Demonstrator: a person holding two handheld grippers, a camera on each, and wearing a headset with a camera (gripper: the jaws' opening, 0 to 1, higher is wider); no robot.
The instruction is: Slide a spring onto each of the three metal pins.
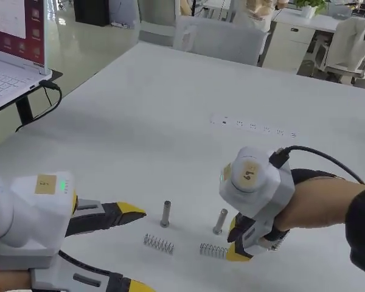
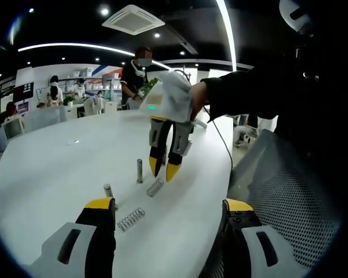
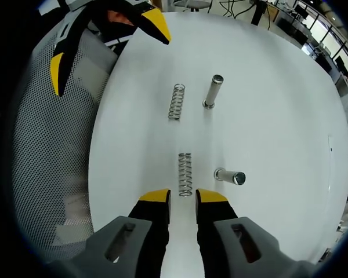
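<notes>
My right tool (image 3: 182,197): released, jaws apart at the coiled steel spring's (image 3: 185,172) end, for pickup.
My left tool (image 2: 168,204): released, beyond that spring.

A tan sticker (image 1: 249,174) atop the right gripper (image 1: 236,240) carries one dark digit, seemingly a 7 (rotated, so not certain). The paler label (image 1: 45,184) on the left gripper (image 1: 143,249) and the laptop screen (image 1: 12,33) are too blurred to read.

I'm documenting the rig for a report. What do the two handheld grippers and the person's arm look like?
Both have bulky white housings and black fingers tipped yellow. The left gripper carries a tan sticker and a green light; the right gripper a tan numbered sticker and a black cable. The person wears a dark sleeve.
</notes>
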